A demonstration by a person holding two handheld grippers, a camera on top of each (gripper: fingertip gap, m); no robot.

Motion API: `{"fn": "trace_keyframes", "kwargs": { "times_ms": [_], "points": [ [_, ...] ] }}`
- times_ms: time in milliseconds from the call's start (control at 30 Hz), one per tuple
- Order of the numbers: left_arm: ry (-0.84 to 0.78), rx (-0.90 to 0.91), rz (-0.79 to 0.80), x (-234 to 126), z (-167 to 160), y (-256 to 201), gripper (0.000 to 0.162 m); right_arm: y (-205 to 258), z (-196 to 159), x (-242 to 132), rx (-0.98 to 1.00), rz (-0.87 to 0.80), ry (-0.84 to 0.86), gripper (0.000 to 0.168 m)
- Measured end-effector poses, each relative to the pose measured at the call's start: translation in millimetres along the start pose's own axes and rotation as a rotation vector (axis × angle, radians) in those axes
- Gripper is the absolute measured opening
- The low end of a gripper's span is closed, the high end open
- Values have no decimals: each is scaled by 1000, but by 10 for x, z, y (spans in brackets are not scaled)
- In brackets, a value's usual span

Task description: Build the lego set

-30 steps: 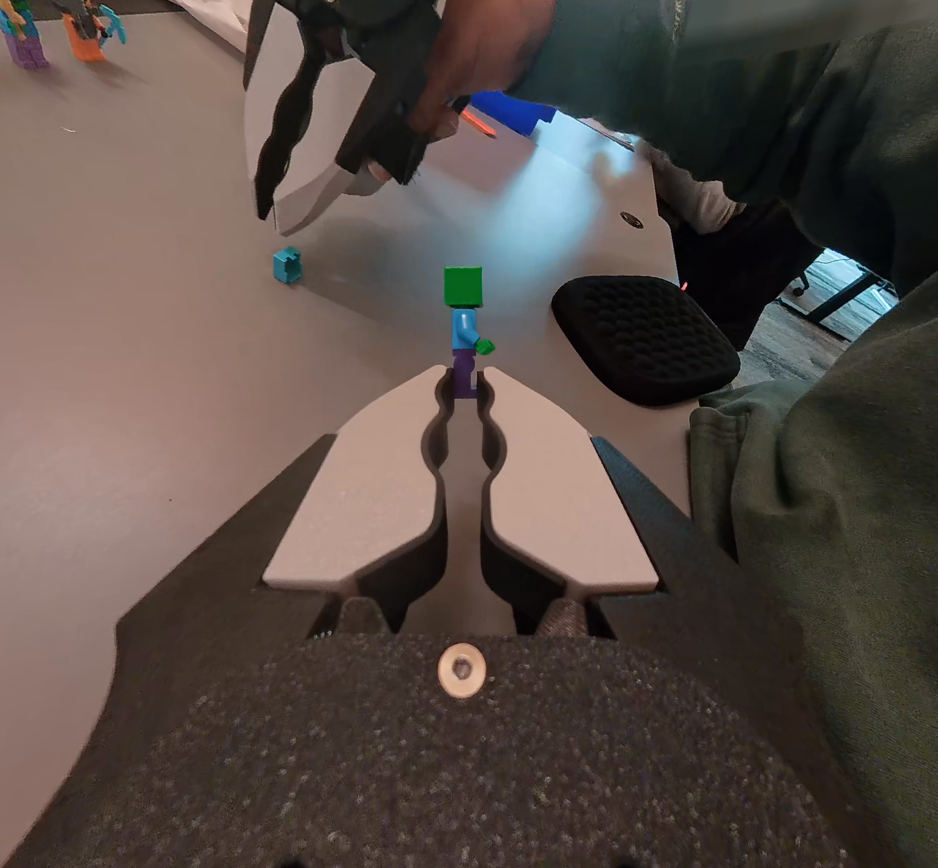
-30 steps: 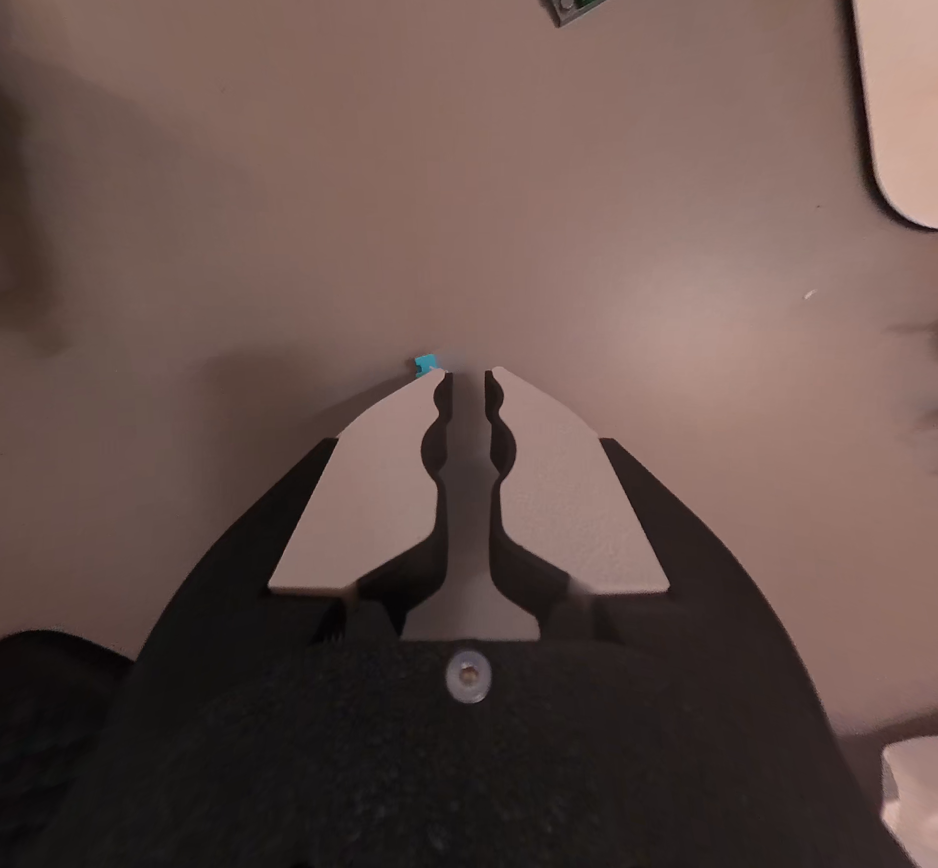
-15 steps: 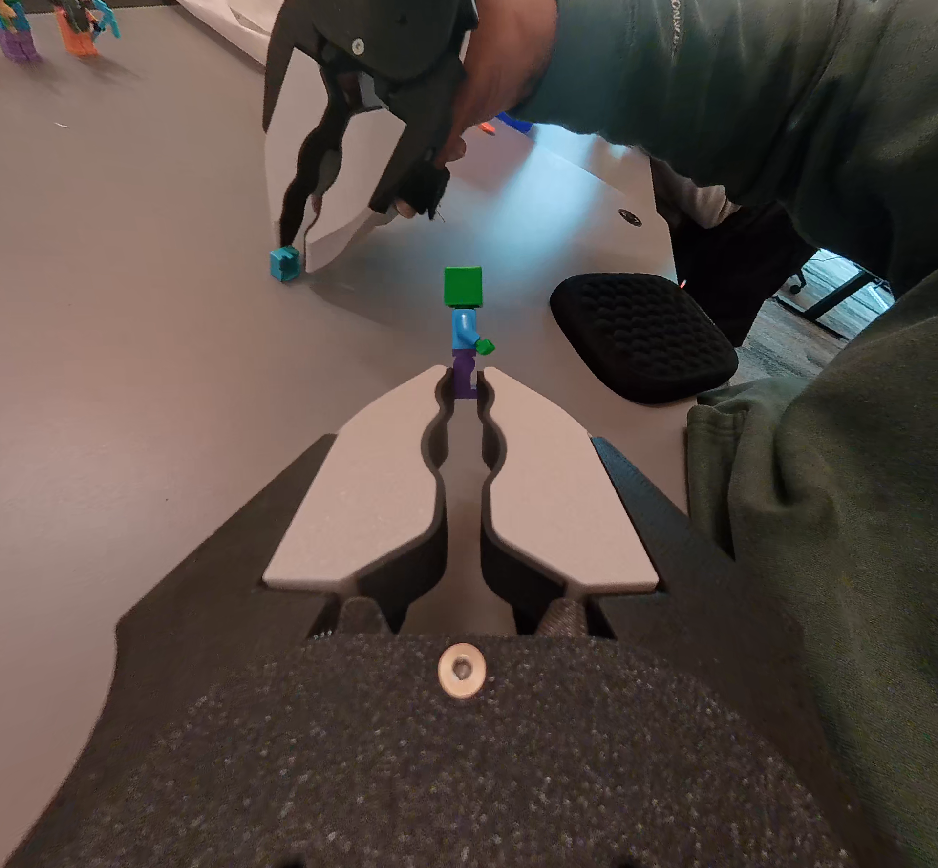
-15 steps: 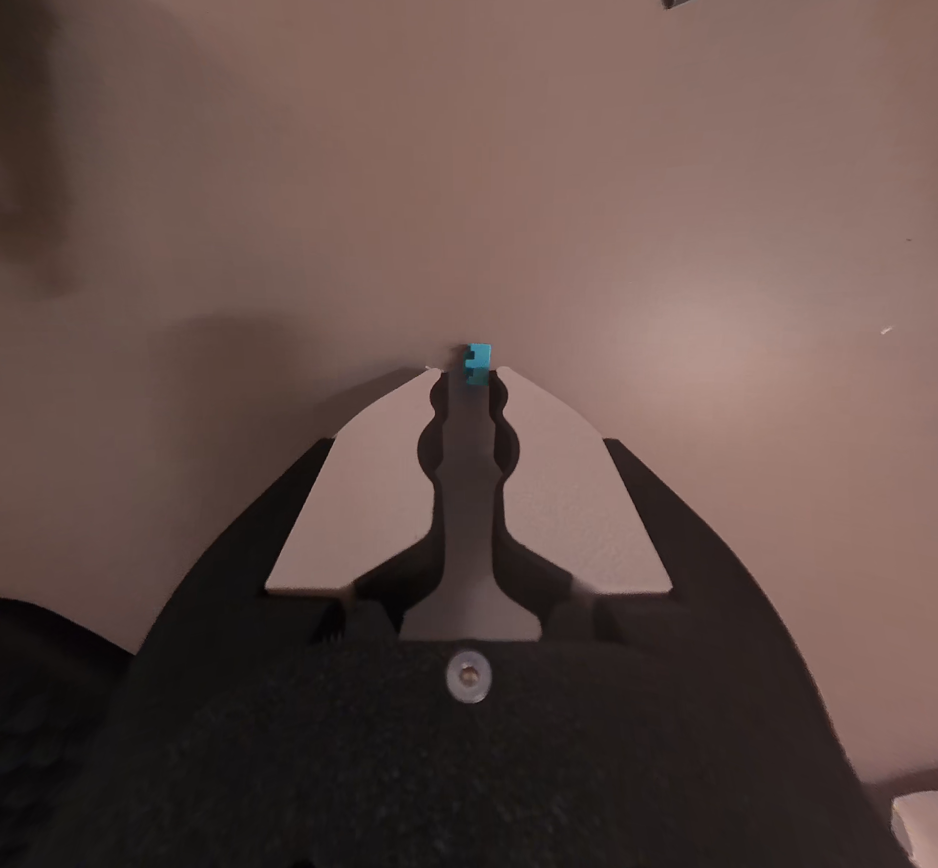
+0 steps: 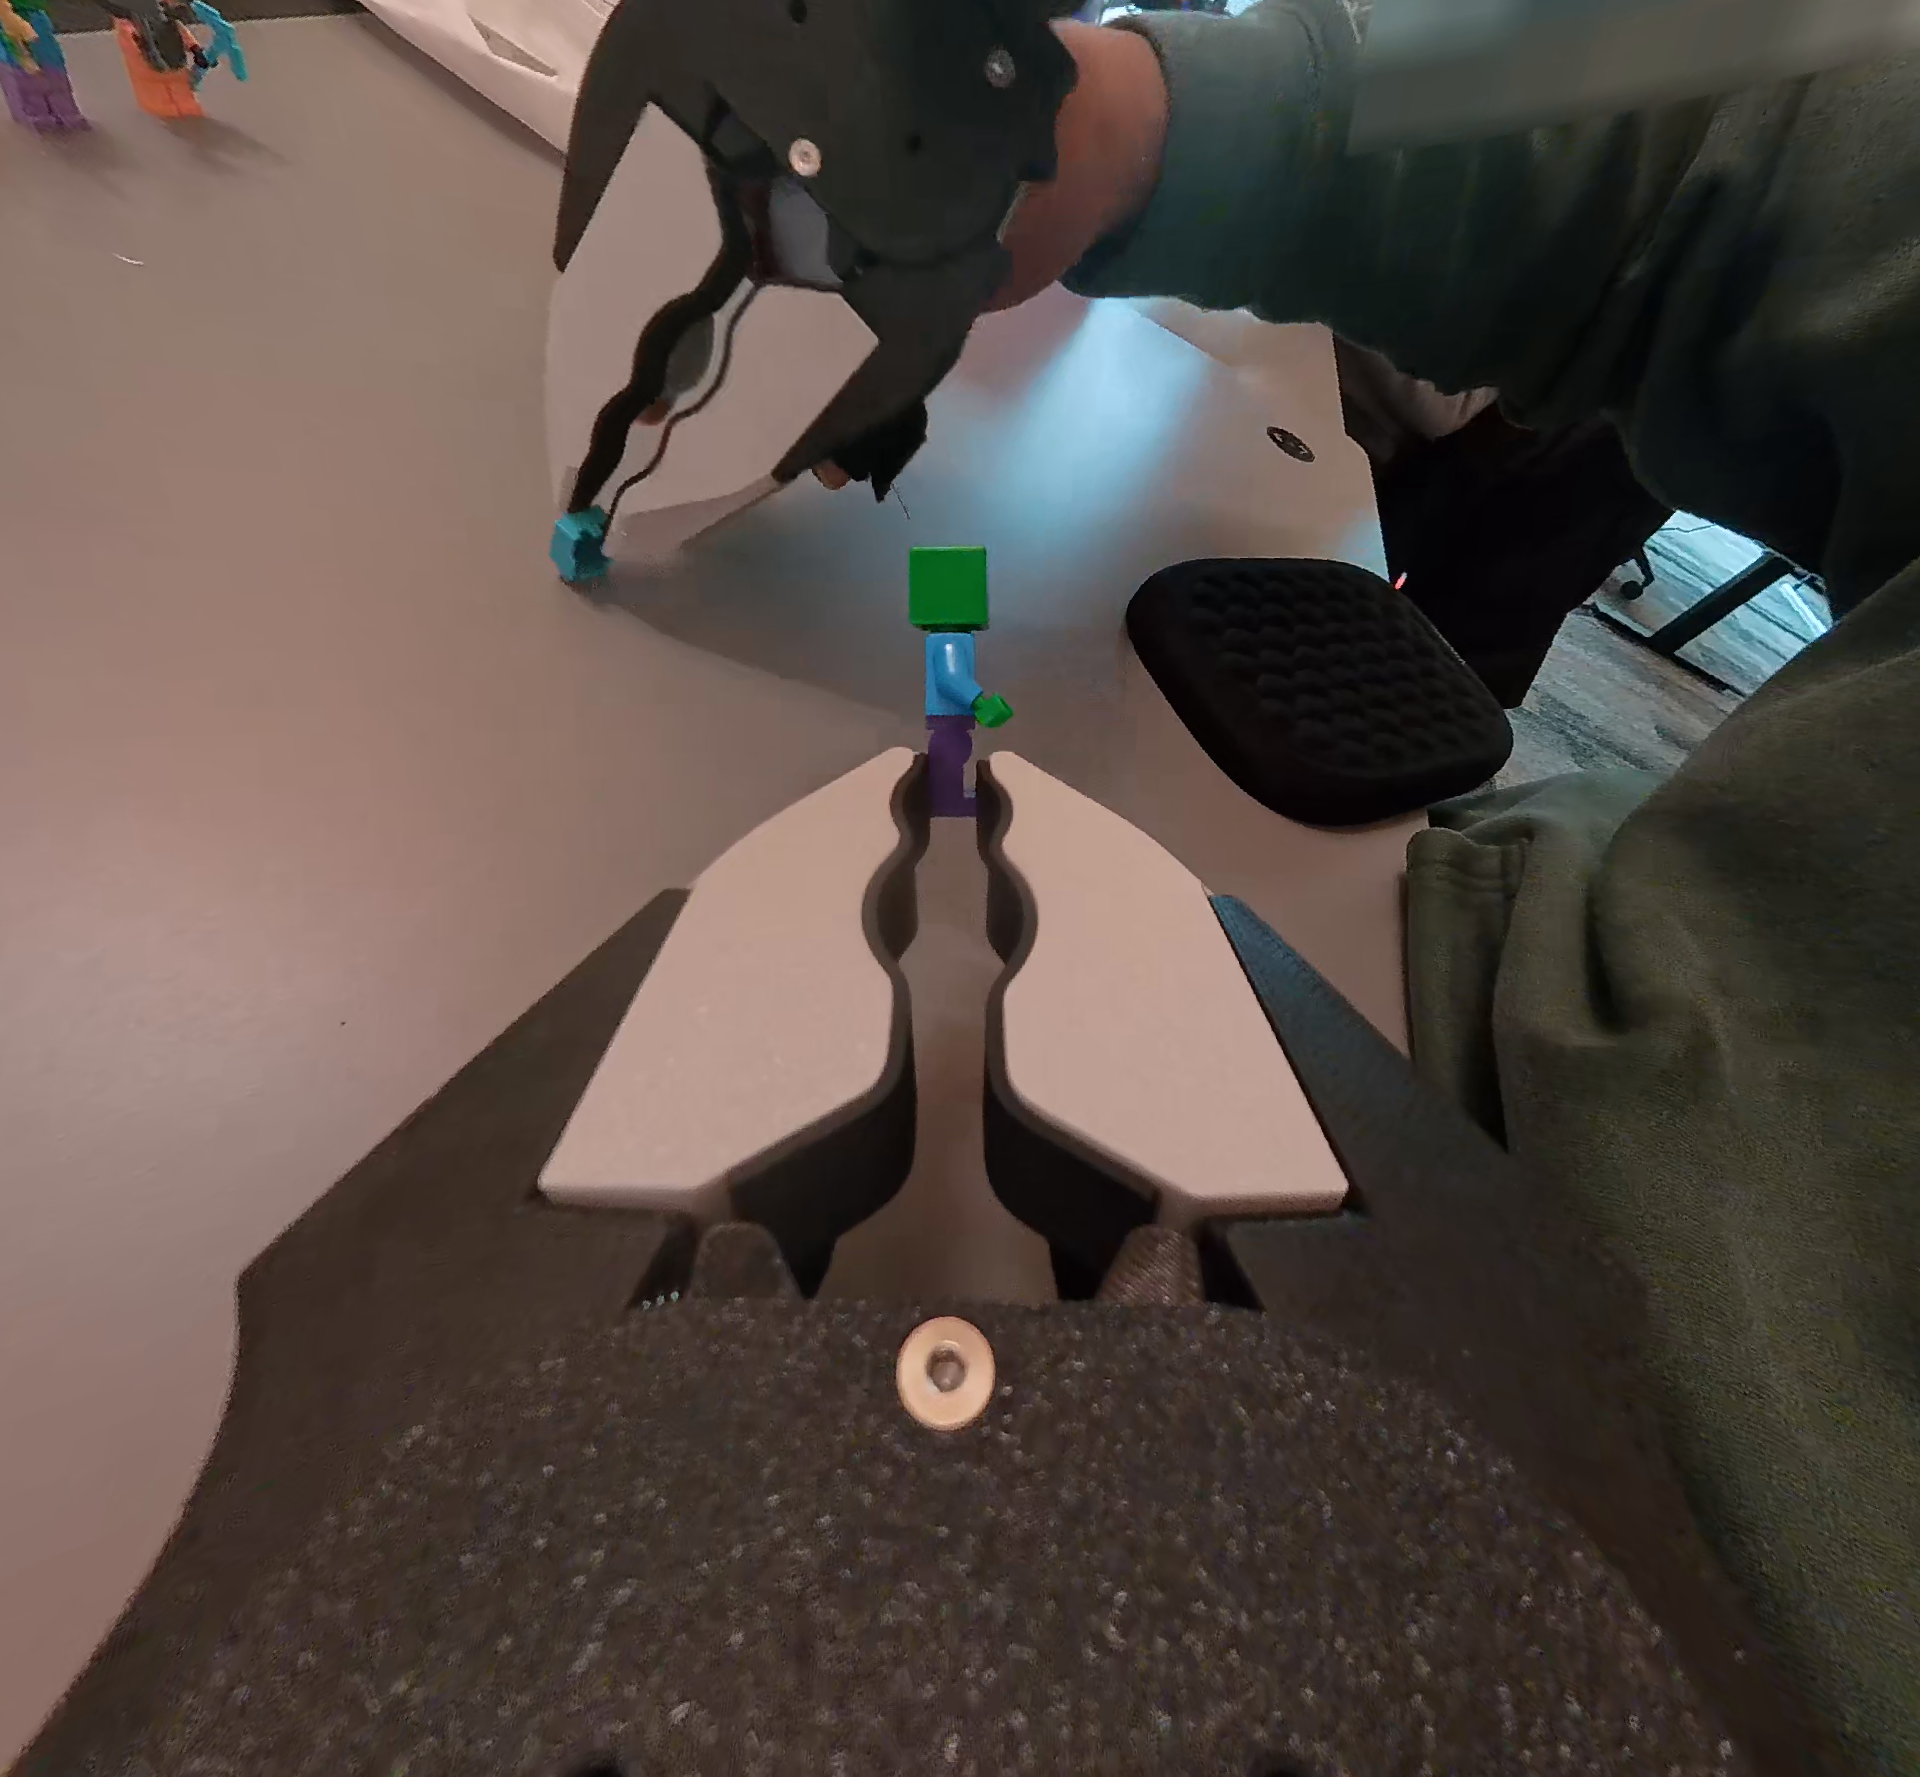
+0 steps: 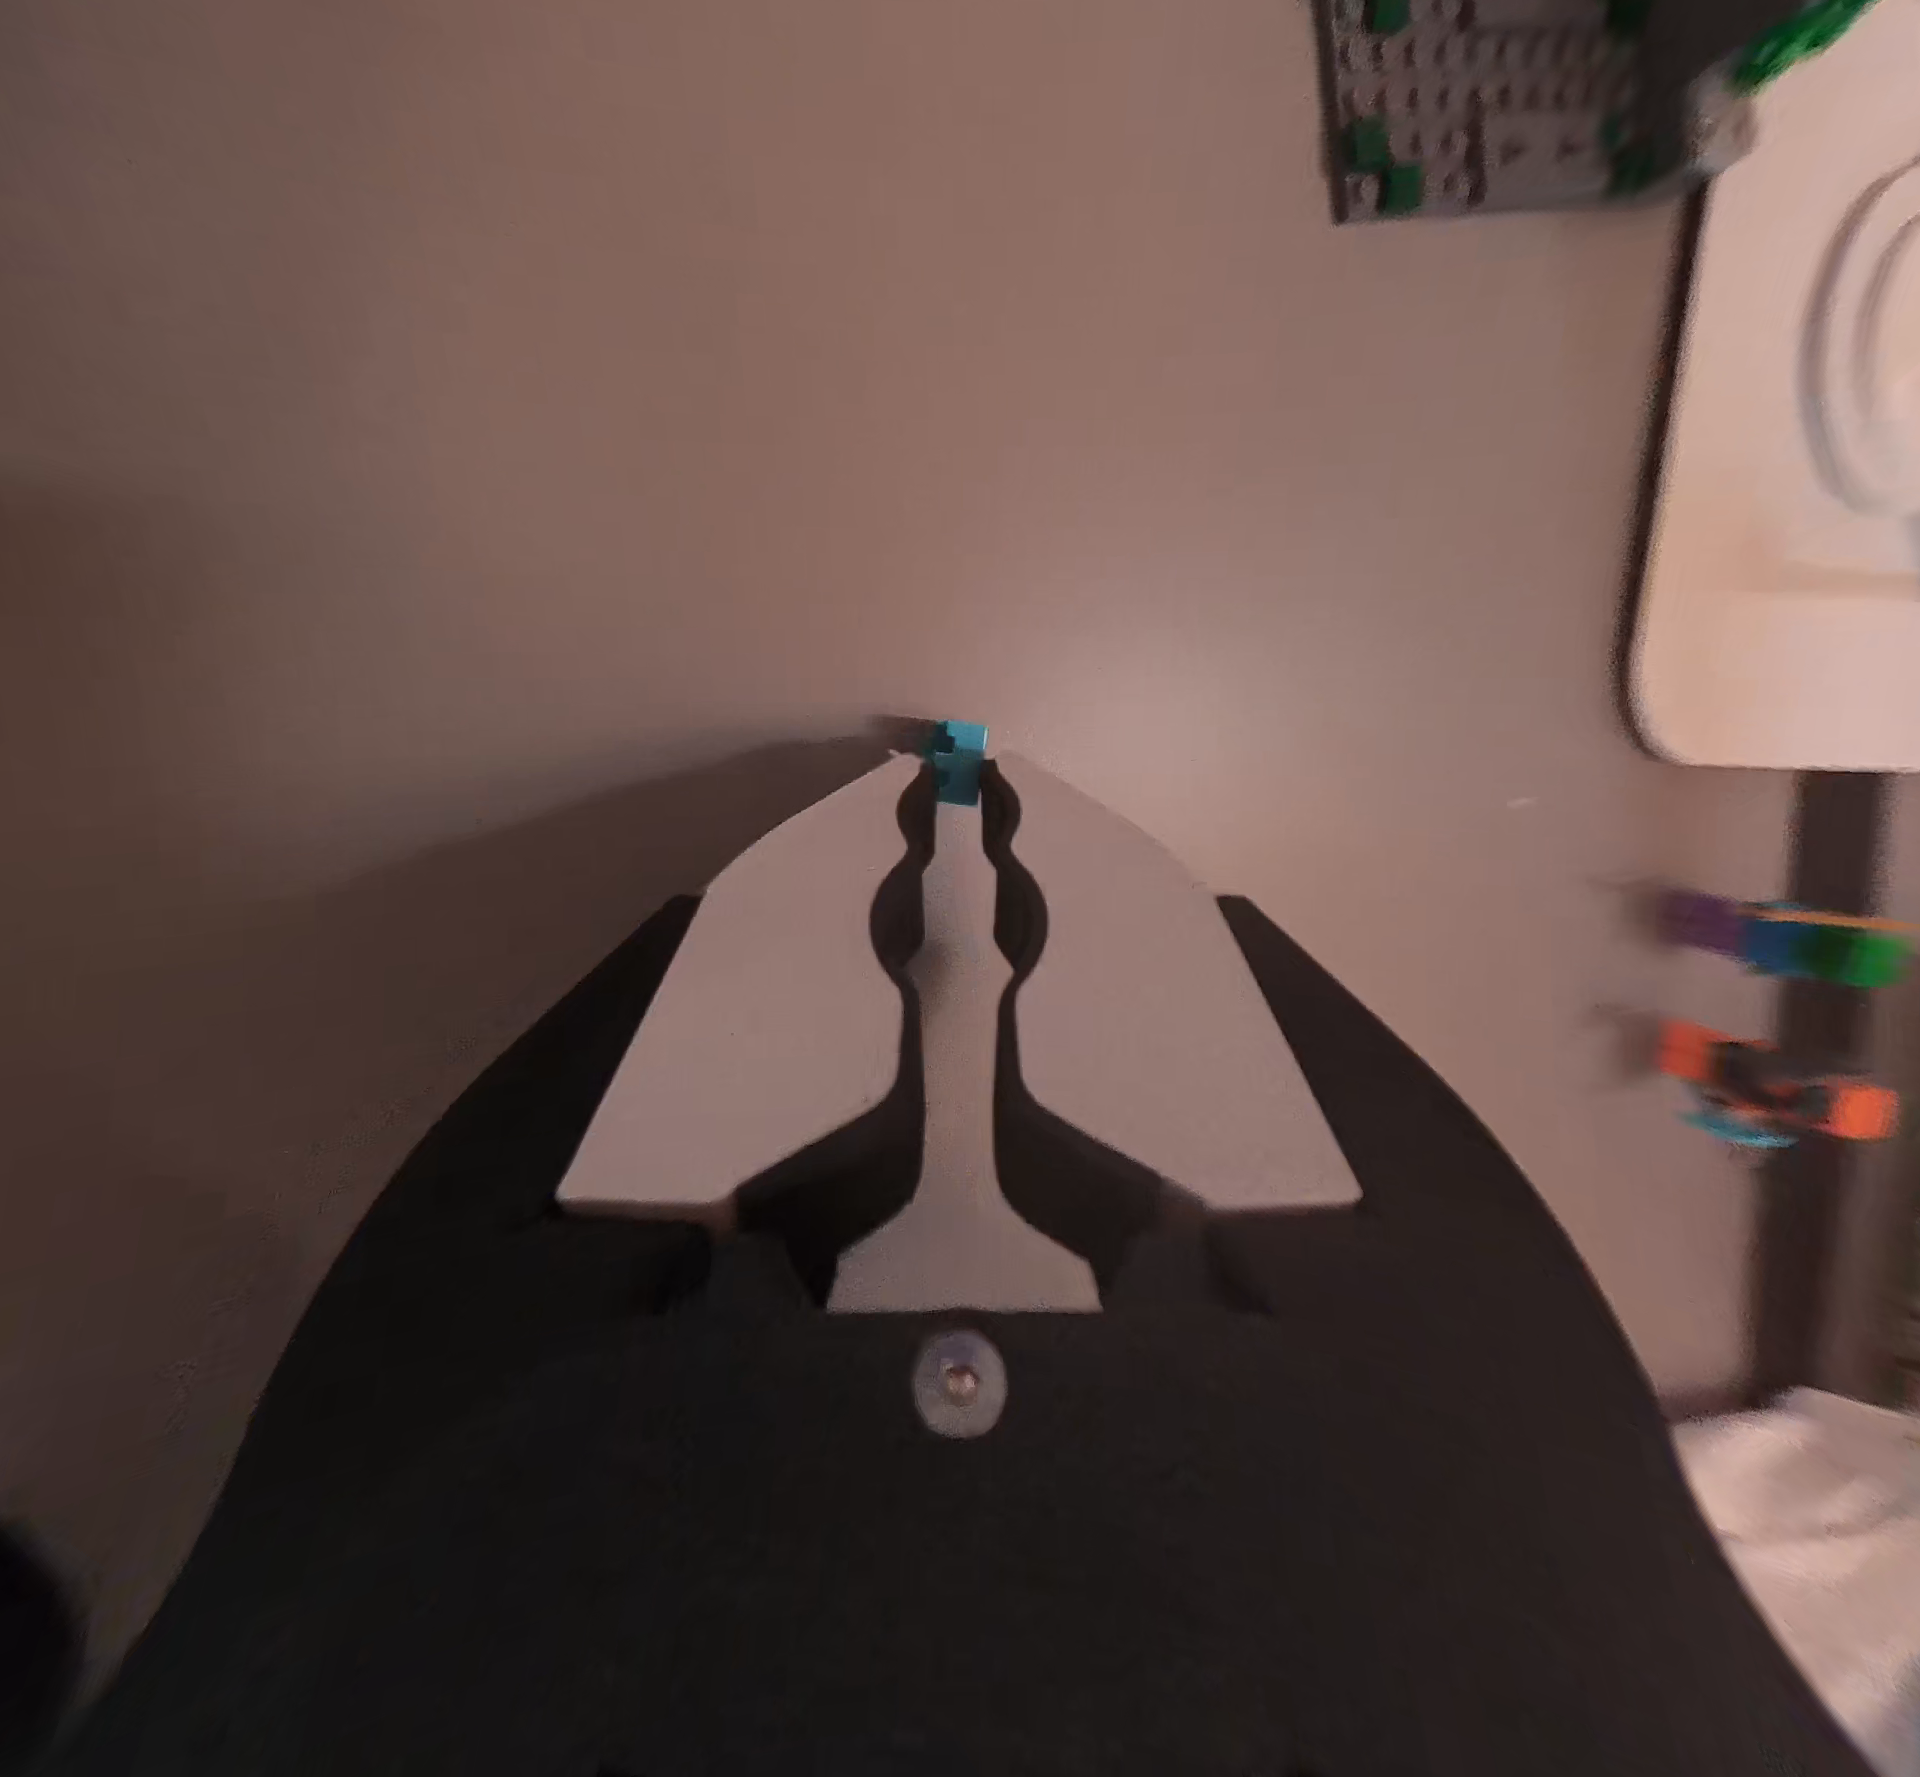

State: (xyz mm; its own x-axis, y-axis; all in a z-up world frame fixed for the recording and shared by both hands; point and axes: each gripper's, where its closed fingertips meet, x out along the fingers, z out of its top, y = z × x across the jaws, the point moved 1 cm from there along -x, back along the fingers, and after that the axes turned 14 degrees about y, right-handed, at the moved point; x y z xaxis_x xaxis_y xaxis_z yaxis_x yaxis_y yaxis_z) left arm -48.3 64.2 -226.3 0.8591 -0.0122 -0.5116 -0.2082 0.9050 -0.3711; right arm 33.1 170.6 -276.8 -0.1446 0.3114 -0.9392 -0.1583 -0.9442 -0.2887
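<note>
While clamped at its tips, left gripper (image 5: 948, 771) pinches upright minifigure (image 5: 951, 678) by purple legs | right gripper (image 6: 954, 771) nips teal brick (image 6: 956, 763) against grey table (image 5: 260, 740) | studded baseplate (image 6: 1455, 44) well apart

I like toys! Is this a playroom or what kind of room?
Probably an office or workroom: a wide grey desk with a round cable hole, office furniture legs behind, and small colourful brick figures standing on it.

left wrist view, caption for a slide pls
Left tool grips a green-headed minifigure; right tool pinches a teal brick.
</note>
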Motion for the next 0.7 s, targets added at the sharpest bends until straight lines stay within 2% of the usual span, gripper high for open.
{"fn": "trace_keyframes", "kwargs": {
  "times_ms": [100, 200, 433, 633, 700],
  "points": [
    [-1, 0, 0, -5, 3, 3, 8, 59, 5, -46, -170, -200, 7, 8],
    [-1, 2, -1, -6, 3, -2, 8, 256, 11, -94, -281, -281, -10, 9],
    [9, 6, -1, 18, -9, -13, 8, 649, -64, -216, -280, -129, -76, 14],
    [16, 2, 6, 33, -22, 3, 8, 608, -28, -310, -221, -3, -125, 13],
    [17, 0, 8, 36, -25, 8, 8, 594, -10, -302, -150, 121, -128, 13]
  ]
}}
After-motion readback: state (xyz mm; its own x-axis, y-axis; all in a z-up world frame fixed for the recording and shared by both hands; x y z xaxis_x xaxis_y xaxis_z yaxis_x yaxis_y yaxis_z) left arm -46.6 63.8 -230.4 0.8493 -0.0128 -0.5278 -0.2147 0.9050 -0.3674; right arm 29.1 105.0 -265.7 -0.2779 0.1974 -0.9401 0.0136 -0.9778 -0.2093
